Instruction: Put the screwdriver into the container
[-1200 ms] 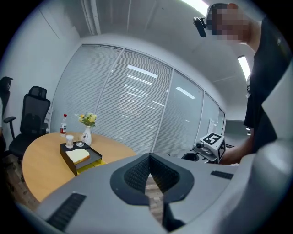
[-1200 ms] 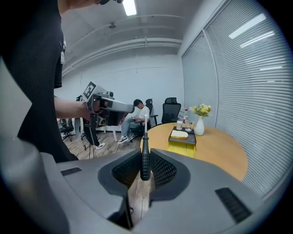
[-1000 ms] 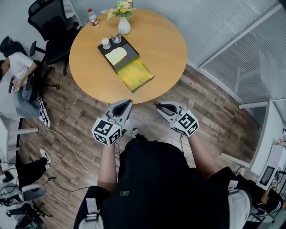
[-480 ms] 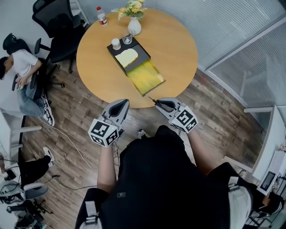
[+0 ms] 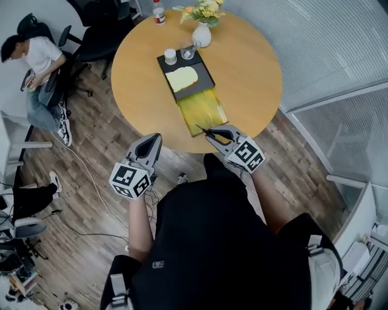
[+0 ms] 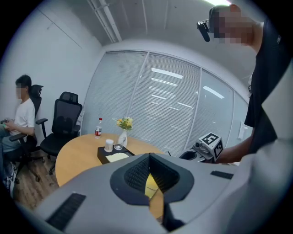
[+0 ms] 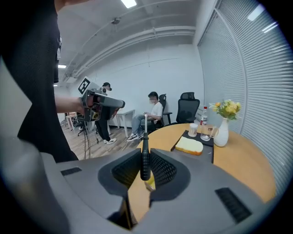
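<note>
The right tongs (image 5: 211,134) clamp the screwdriver (image 7: 145,153) by its handle at the tabletop's (image 5: 254,72) near edge, seemingly bound for the yellow container (image 5: 203,110), while the left tongs (image 5: 154,139) stay back, closed on nothing.

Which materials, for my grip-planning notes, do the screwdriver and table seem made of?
Screwdriver: matte black handle, probably plastic or rubber; thin shaft glints pale, likely metal. Table: smooth, even tan top, wood or wood-look laminate; cannot tell which.

No text can be read. The bottle (image 5: 158,11) at the table's (image 5: 248,72) far edge wears a red label too small to make out. The cubes on the left gripper (image 5: 153,140) and right gripper (image 5: 210,134) bear only black-and-white square patterns.
</note>
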The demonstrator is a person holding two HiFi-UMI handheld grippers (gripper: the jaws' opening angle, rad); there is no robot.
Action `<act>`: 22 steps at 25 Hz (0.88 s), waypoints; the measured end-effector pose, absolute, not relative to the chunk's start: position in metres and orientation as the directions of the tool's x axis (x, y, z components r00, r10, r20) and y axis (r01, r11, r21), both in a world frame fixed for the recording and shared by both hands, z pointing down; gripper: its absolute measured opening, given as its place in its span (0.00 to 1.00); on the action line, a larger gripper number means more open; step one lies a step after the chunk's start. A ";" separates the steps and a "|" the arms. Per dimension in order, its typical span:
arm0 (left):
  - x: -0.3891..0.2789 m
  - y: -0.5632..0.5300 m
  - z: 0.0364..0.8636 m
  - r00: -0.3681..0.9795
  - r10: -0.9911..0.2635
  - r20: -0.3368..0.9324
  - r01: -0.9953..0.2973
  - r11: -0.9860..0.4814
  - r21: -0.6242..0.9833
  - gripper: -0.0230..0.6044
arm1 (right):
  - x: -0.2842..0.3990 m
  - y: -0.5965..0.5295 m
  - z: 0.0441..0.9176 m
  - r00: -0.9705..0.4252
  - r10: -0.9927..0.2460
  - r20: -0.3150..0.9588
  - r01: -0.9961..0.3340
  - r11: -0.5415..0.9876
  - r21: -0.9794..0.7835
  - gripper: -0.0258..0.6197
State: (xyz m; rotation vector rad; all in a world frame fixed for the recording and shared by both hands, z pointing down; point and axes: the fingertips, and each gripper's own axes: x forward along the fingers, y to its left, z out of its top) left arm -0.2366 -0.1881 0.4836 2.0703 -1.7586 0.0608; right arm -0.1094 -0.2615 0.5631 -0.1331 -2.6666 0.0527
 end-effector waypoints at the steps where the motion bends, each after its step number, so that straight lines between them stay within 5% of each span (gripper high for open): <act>1: -0.237 -0.195 0.481 0.181 -0.936 0.301 -0.956 -0.097 0.276 0.04 | -0.111 -0.270 0.564 -0.882 0.120 0.456 0.104 0.993 -0.061 0.13; 11: -0.245 -0.219 0.476 0.010 -0.935 0.354 -0.967 0.081 0.241 0.04 | -0.139 -0.321 0.596 -0.819 0.286 0.498 0.286 0.955 -0.079 0.13; 22: -0.237 -0.217 0.486 -0.134 -0.904 0.407 -0.945 0.240 0.222 0.04 | -0.150 -0.359 0.682 -0.625 0.372 0.686 0.460 0.886 -0.061 0.13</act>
